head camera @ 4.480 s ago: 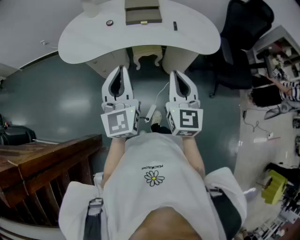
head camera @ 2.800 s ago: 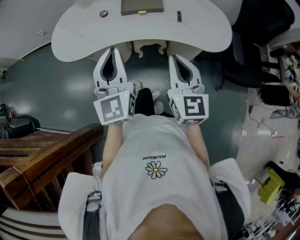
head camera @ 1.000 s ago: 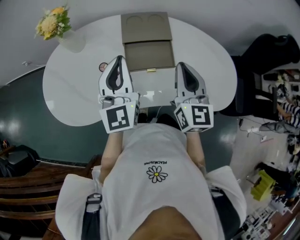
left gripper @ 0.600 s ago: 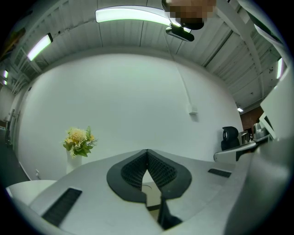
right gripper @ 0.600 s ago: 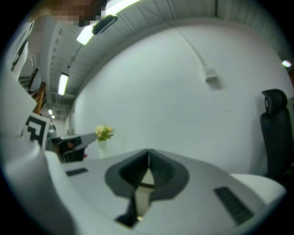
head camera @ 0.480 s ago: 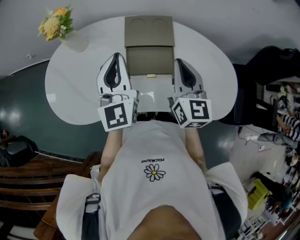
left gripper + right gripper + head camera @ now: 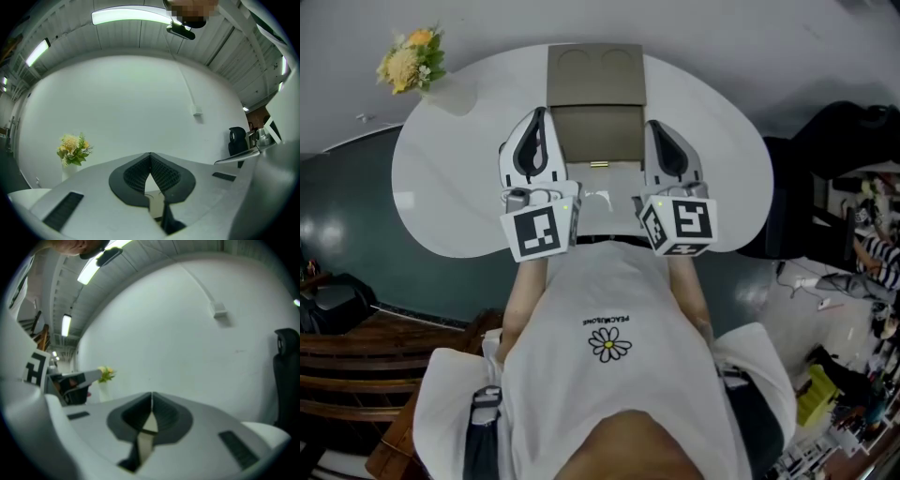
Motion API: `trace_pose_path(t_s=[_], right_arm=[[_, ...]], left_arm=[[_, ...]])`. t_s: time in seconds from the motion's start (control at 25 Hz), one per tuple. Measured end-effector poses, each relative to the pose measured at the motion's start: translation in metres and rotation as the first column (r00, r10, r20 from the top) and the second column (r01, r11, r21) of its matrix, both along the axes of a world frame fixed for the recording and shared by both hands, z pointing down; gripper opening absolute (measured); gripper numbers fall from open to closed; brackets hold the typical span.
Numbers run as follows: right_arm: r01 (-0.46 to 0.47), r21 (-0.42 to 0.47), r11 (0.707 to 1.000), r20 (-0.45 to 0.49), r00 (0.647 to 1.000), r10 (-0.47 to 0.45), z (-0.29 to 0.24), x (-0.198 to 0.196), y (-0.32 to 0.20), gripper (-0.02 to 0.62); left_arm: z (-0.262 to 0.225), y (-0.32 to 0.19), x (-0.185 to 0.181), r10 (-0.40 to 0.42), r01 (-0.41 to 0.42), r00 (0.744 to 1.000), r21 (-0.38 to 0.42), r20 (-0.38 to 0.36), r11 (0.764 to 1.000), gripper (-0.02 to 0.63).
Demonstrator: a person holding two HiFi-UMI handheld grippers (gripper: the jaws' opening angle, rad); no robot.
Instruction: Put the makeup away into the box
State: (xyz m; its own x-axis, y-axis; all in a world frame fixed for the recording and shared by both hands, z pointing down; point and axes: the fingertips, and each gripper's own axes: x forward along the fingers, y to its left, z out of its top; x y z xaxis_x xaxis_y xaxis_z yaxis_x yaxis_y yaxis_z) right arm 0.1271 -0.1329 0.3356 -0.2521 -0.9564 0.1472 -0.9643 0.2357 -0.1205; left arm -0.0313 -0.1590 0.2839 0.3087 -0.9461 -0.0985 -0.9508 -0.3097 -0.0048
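While dark brown wooden furniture [image 7: 384,347] fills the lower left corner of the head view, a white rounded table [image 7: 441,197] spreads across the upper half. Near the table's far left rim stands a bunch of yellow and cream flowers in a white vase [image 7: 411,61]. The left gripper view shows the same flowers [image 7: 72,149] in front of a bare white wall.

The left gripper [image 7: 541,114] is held over the table just left of the box and points away from the person. In its own view the left gripper [image 7: 150,155] has its dark ribbed pads drawn together at the tips, and nothing is gripped between them.

Between the two grippers, in the middle of the table, lies the flat olive-brown rectangular box [image 7: 595,131]. It is open, with its lid folded back toward the far edge. Two round recesses show in the lid, and a small gold clasp [image 7: 600,164] sits at its near edge.

The right gripper [image 7: 654,127] is held just right of the box and also points away from the person. In its own view the right gripper [image 7: 152,395] is likewise closed tip to tip and carries nothing.

Further right, beyond the table's end, stands a black office chair [image 7: 839,141]. It appears again at the right edge of the right gripper view [image 7: 287,376].
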Motion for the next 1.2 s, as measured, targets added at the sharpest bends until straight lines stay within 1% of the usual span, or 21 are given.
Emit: trace_pose_path(t_s=[0.16, 0.28, 0.32, 0.36, 0.44, 0.56, 0.6, 0.68, 0.88, 1.2], right_arm=[[0.012, -0.022, 1.0, -0.007, 1.0, -0.012, 0.004, -0.002, -0.005, 0.031], [0.045, -0.066, 0.997, 0.007, 0.999, -0.045, 0.01, -0.007, -0.006, 0.037], [0.057, -0.083, 0.995, 0.022, 0.998, -0.056, 0.013, -0.008, -0.006, 0.066], [0.067, -0.1, 0.993, 0.039, 0.997, -0.063, 0.015, -0.008, -0.006, 0.127], [0.066, -0.133, 0.989, 0.062, 0.996, -0.058, 0.021, -0.004, -0.006, 0.155], [0.029, -0.2, 0.979, 0.042, 0.999, -0.021, 0.038, 0.007, -0.008, 0.187], [0.02, -0.234, 0.972, 0.03, 0.999, -0.013, 0.047, 0.012, -0.009, 0.189], [0.003, -0.298, 0.955, 0.011, 1.0, 0.0, 0.065, 0.022, -0.008, 0.218], [-0.077, -0.413, 0.908, -0.074, 0.996, 0.051, 0.111, 0.053, 0.004, 0.219], [-0.165, -0.565, 0.809, -0.158, 0.983, 0.089, 0.181, 0.083, 0.036, 0.219]], left_arm=[[0.002, -0.005, -0.002, -0.005, 0.005, 1.0, -0.006, 0.003, 1.0, 0.018], [0.003, -0.004, -0.002, -0.005, 0.005, 1.0, -0.006, 0.007, 1.0, 0.018], [0.004, -0.004, -0.002, -0.003, 0.003, 1.0, -0.005, 0.009, 1.0, 0.018], [0.004, -0.003, -0.001, -0.001, 0.001, 1.0, -0.005, 0.011, 1.0, 0.018], [0.005, -0.002, 0.0, 0.003, -0.003, 1.0, -0.005, 0.014, 1.0, 0.018], [0.006, -0.002, 0.001, 0.012, -0.012, 1.0, -0.002, 0.021, 1.0, 0.018], [0.007, -0.003, 0.001, 0.015, -0.015, 1.0, -0.001, 0.023, 1.0, 0.018], [0.01, -0.004, 0.003, 0.018, -0.018, 1.0, -0.004, 0.023, 1.0, 0.018], [0.024, -0.005, 0.005, 0.021, -0.02, 0.999, -0.029, 0.035, 0.999, 0.018], [0.036, -0.008, 0.011, 0.047, -0.043, 0.996, -0.051, 0.075, 0.998, 0.018]])
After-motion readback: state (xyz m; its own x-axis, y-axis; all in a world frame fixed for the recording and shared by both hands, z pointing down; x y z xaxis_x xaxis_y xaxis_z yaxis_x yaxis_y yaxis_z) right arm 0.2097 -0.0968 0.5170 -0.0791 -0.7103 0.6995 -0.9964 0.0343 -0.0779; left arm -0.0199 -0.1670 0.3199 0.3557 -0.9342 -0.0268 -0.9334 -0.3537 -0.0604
